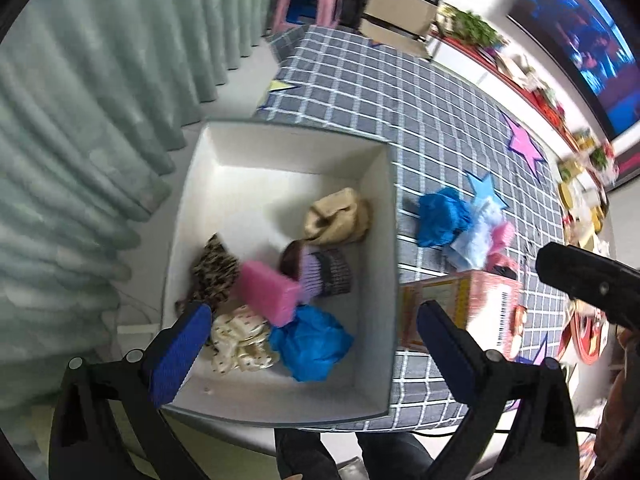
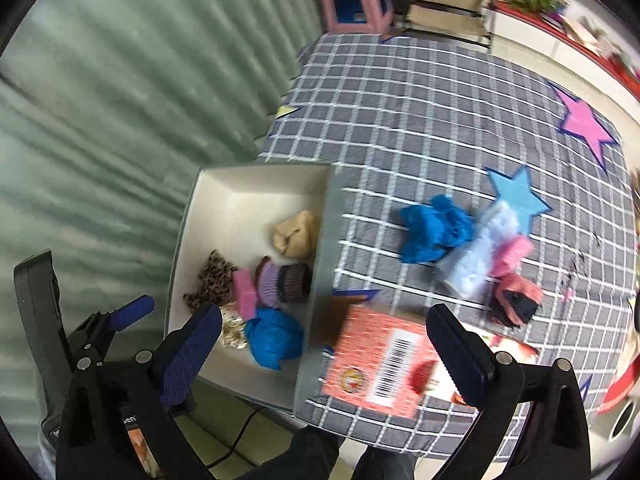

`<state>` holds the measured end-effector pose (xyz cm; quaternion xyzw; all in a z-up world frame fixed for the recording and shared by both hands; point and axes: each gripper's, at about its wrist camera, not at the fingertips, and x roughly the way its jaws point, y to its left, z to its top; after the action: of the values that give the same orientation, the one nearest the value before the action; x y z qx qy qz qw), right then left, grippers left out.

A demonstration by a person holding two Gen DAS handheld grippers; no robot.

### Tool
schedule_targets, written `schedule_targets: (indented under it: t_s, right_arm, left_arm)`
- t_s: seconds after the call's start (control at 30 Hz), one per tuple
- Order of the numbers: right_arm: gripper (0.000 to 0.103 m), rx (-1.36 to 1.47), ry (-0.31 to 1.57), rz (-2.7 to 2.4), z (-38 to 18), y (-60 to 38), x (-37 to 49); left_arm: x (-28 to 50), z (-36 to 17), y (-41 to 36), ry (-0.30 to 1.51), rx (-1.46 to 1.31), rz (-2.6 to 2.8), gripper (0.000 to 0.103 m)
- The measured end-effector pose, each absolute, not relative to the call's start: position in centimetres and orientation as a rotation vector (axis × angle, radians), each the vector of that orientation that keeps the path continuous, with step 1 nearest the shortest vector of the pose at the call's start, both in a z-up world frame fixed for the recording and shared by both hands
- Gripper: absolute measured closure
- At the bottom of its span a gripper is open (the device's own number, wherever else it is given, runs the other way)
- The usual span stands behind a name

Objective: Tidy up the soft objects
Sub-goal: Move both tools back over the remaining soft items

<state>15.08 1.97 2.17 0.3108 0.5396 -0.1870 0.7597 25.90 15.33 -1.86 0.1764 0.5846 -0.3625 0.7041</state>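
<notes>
A white-lined grey box [image 1: 280,152] [image 2: 324,240] sits at the table's left edge. It holds a pink sponge [image 1: 266,292], a blue wad [image 1: 310,342], a leopard-print cloth [image 1: 212,276], a purple knit piece [image 1: 320,272], a beige pouch [image 1: 338,216] and a dotted cream cloth [image 1: 240,340]. On the table lie a blue wad [image 2: 434,228], a light-blue cloth [image 2: 476,256], a pink cloth [image 2: 512,250] and a red-and-black piece [image 2: 516,300]. My left gripper [image 1: 316,340] is open and empty above the box. My right gripper [image 2: 324,348] is open and empty above the box's right wall.
A red printed carton [image 2: 384,356] [image 1: 460,304] lies on the checked tablecloth [image 2: 420,120] beside the box. Pale green curtains [image 1: 80,120] hang at the left. A pink stool [image 2: 356,4] stands beyond the table. A shelf with clutter [image 1: 540,92] runs along the right.
</notes>
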Motion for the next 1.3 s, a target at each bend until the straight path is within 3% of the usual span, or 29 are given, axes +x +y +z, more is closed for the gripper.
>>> schedule_targets:
  t_s: [0.53, 0.9, 1.3]
  right_arm:
    - [0.000, 0.909, 1.109, -0.633, 0.6, -6.6, 2.8]
    - [0.000, 1.063, 1.152, -0.768, -4.5, -11.1, -5.1]
    - [0.000, 1.128, 1.225, -0.743, -9.4, -12.8, -5.6]
  left_arm:
    - [21.2, -1.5, 7.0, 1.288, 0.570, -0.914, 0.000]
    - [18.1, -2.4, -0.3, 1.265, 0.751, -0.989, 0.000]
    - [19.5, -8.0, -9.8, 1.186, 1.099, -0.980, 0.000]
